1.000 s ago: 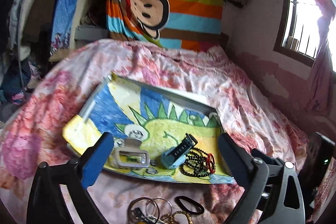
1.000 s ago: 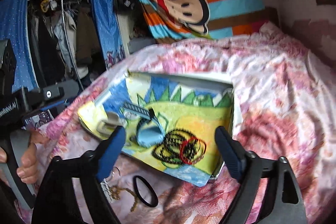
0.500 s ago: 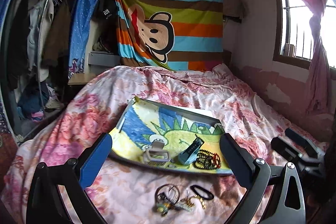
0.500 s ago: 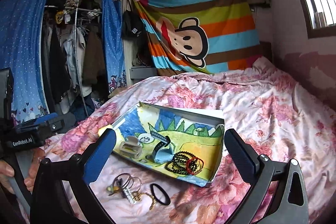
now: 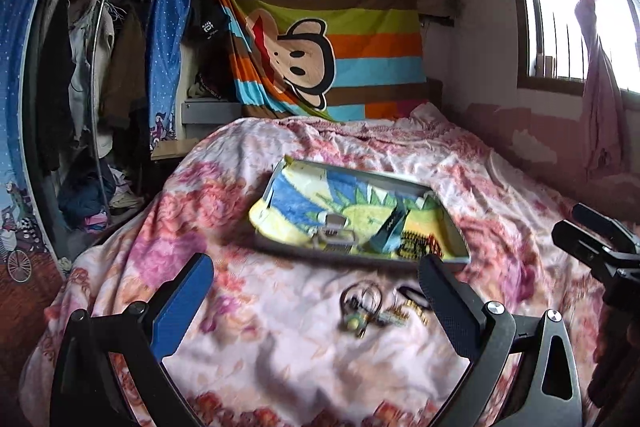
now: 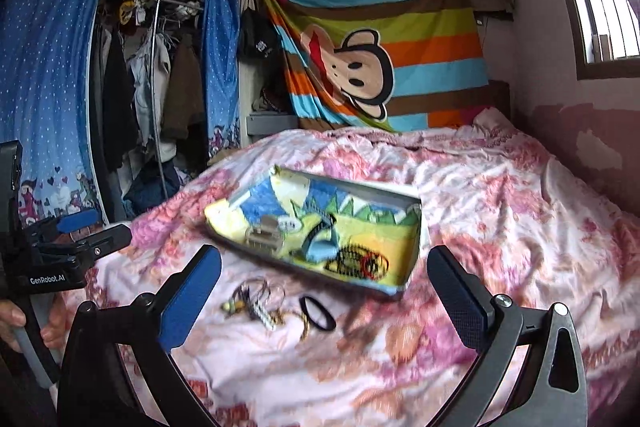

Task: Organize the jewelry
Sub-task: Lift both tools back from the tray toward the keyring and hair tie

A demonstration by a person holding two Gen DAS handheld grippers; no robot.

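Note:
A shallow tray lined with a dinosaur drawing (image 5: pixel 304 203) (image 6: pixel 412 239) lies on the floral bedspread. In it are a grey hair clip (image 5: pixel 335 231) (image 6: pixel 264 235), a blue watch (image 5: pixel 390 231) (image 6: pixel 320 243) and black and red bead bracelets (image 5: pixel 424 247) (image 6: pixel 362 263). In front of the tray on the bed lie a tangle of rings and chains (image 5: pixel 366 307) (image 6: pixel 256 301) and a black hair tie (image 5: pixel 408 293) (image 6: pixel 317 311). My left gripper (image 5: pixel 316 295) is open and empty, back from the jewelry. My right gripper (image 6: pixel 324 295) is open and empty too.
The bed (image 5: pixel 280 339) fills the foreground. A clothes rack (image 5: pixel 96 59) and blue curtain (image 6: pixel 44 87) stand at the left. A striped monkey blanket (image 5: pixel 328 39) hangs on the back wall, a window (image 5: pixel 568 7) at the right. The other gripper shows at each view's edge (image 5: pixel 600 247) (image 6: pixel 52 255).
Both grippers have pulled back and up from the tray, so the tray and loose jewelry look smaller and farther. Both stay open and empty.

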